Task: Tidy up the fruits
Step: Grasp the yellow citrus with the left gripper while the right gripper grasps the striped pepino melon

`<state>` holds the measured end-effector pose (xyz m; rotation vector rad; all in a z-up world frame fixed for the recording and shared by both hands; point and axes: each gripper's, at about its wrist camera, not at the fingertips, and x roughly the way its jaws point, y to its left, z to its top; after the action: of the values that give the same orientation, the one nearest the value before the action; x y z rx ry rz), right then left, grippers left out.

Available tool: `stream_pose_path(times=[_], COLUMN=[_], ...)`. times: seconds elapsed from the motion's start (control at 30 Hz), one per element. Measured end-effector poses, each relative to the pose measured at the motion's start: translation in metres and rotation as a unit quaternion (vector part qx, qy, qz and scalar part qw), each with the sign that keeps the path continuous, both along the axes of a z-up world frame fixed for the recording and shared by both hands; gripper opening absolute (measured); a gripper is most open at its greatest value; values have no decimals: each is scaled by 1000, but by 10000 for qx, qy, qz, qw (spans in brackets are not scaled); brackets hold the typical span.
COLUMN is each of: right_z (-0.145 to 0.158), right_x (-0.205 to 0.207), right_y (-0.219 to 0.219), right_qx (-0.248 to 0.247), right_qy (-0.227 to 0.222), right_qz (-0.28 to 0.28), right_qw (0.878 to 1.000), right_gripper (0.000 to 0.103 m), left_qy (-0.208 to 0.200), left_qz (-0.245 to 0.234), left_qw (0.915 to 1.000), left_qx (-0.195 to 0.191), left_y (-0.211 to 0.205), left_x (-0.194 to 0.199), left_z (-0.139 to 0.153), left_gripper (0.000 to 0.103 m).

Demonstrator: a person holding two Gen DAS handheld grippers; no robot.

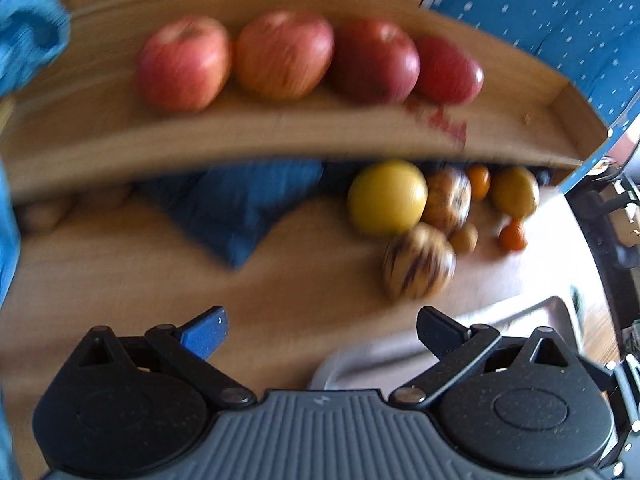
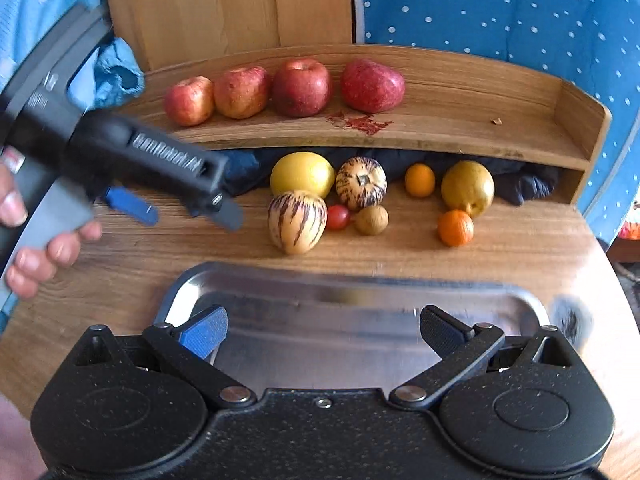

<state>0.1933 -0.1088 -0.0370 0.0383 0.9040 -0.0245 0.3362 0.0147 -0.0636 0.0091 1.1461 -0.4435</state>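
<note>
i've got both grippers empty with the jaws spread wide. the right gripper (image 2: 323, 330) hangs over the steel tray (image 2: 500, 294), and the left gripper (image 2: 192, 210) sits out over the bare wood table (image 2: 520, 248), left of the loose fruit, with the person's hand (image 2: 36, 248) on its handle.

my guess is the step in hand is the first pick from the loose pile. i'd take the near striped pepino melon (image 2: 296, 222), since it sits closest to the tray. it touches the cherry tomato (image 2: 338, 217) on its right and has the yellow round fruit (image 2: 302, 174) just behind, so i'd bring the fingers in front and back of its free left flank, not across the tomato. close gently; it looks smooth and egg-shaped, likely to squirt out of a hard pinch.

it's cream-yellow with purple streaks, lying on its side. a second striped pepino melon (image 2: 361, 182) sits behind it. four red apples (image 2: 302, 88) are already lined up on the raised shelf (image 2: 480, 120).

the left wrist view is motion-blurred, so i trust the right one.
</note>
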Motion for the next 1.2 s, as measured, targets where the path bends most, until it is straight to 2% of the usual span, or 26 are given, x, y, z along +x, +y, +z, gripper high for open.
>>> stream_pose_path(times=[0.13, 0.37, 0.47, 0.57, 0.8, 0.93, 1.07, 1.2], right_z=[-4, -16, -18, -21, -28, -31, -32, -34], right_x=[24, 50, 59, 70, 90, 97, 103, 106], right_y=[5, 17, 24, 28, 27, 23, 25, 30], right_qx=[-258, -442, -491, -521, -375, -207, -169, -313], right_qy=[125, 291, 281, 280, 345, 400, 405, 397], right_qz=[-56, -253, -189, -194, -441, -573, -495, -352], right_qw=[9996, 9983, 9982, 9981, 9977, 9973, 9978, 9981], right_gripper=[102, 102, 101, 95, 82, 70, 63, 59], left_qy=[-229, -242, -340, -426, -103, 37, 198, 277], left_qz=[-281, -732, -723, -697, -748, -778, -796, -820], left_qw=[9993, 9968, 9967, 9966, 9963, 9953, 9939, 9929], left_qx=[-96, -224, -173, -63, -421, -582, -732, -814], left_y=[-19, -45, -48, -51, -48, -49, -51, -53], left_x=[23, 47, 52, 53, 66, 71, 74, 78], left_z=[0, -11, -13, -15, -23, -27, -32, -35], left_gripper=[102, 102, 96, 91, 81, 77, 71, 70])
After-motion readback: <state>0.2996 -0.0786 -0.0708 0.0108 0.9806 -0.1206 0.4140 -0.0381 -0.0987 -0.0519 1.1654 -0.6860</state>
